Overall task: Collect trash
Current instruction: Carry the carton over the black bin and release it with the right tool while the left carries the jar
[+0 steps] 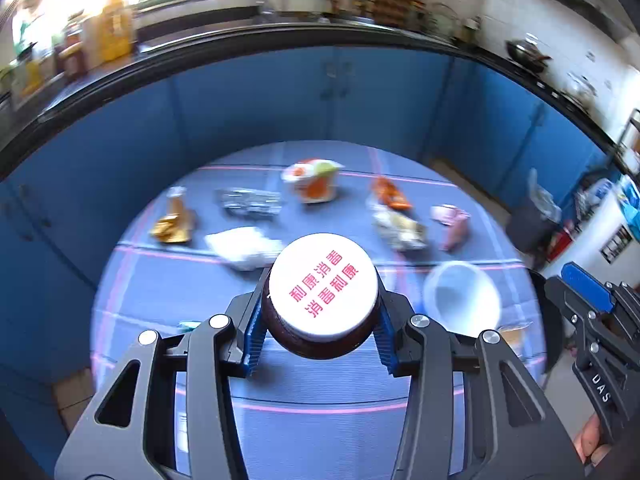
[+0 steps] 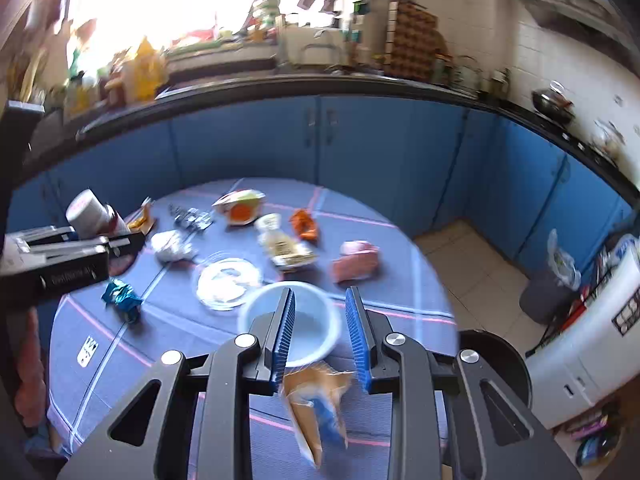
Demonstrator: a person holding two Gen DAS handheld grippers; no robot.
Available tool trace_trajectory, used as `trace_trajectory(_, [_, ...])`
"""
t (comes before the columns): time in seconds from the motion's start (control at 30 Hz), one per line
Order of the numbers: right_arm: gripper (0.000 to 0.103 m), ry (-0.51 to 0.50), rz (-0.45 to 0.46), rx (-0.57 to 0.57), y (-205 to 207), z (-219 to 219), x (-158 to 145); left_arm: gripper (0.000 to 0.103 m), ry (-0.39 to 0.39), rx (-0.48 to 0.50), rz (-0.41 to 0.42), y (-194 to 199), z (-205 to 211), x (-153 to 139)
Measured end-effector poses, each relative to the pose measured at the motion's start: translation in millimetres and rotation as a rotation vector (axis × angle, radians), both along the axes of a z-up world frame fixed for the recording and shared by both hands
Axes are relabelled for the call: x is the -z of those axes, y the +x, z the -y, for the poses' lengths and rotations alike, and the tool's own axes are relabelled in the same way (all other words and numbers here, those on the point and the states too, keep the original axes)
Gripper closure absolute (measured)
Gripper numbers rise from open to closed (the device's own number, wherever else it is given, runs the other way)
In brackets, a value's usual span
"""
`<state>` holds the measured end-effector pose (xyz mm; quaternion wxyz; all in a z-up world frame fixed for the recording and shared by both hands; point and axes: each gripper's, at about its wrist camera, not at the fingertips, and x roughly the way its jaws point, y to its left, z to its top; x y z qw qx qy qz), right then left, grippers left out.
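So my left claw (image 1: pixel 320 320) was clamped on a dark bottle (image 1: pixel 320 336) with a white cap, held up above the counter (image 2: pixel 168 344). My right claw (image 2: pixel 320 336) had its jaws standing a bit apart, and I couldn't tell if they gripped anything. A white cup (image 2: pixel 308 328), empty as far as I could see, sat between its fingers, with a torn tan wrapper (image 2: pixel 316 404) just below. Farther out lay a clear lid (image 2: pixel 228 282), a pink wrapper (image 2: pixel 356 264), an orange wrapper (image 2: pixel 305 224) and a crumpled blue one (image 2: pixel 122 296).
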<state>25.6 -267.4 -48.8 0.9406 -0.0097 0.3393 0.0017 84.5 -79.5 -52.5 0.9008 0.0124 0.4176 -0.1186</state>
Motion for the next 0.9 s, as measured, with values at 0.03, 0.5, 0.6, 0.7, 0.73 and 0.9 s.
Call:
trace_trajectory(0.03, [0.077, 0.003, 0.004, 0.012, -1.7, 7.0, -1.1, 0.057, -0.001, 0.012, -0.002, -0.2, 7.5, -0.3])
trace_trajectory(0.5, [0.071, 0.114, -0.140, -0.210, -21.1, 33.3, 41.2, 0.057, 0.028, 0.084, -0.018, -3.1, 73.9, 3.8])
trace_trajectory(0.6, [0.007, 0.094, -0.131, -0.274, -26.8, 15.5, 51.3, 0.057, 0.033, 0.075, -0.019, -5.0, 69.6, 6.3])
trace_trajectory(0.7, [0.007, 0.043, -0.136, -0.283, -28.9, 8.2, 58.8, 0.057, 0.043, 0.068, -0.023, -8.6, 65.5, 9.7])
trace_trajectory(0.73, [0.007, 0.037, -0.161, -0.288, -26.9, 6.8, 64.3, 0.057, 0.046, 0.064, -0.027, -9.7, 63.9, 11.6])
trace_trajectory(0.9, [0.027, -0.069, -0.250, -0.245, -23.1, 1.9, 99.6, 0.057, 0.048, 0.051, -0.042, -12.8, 57.8, 16.8])
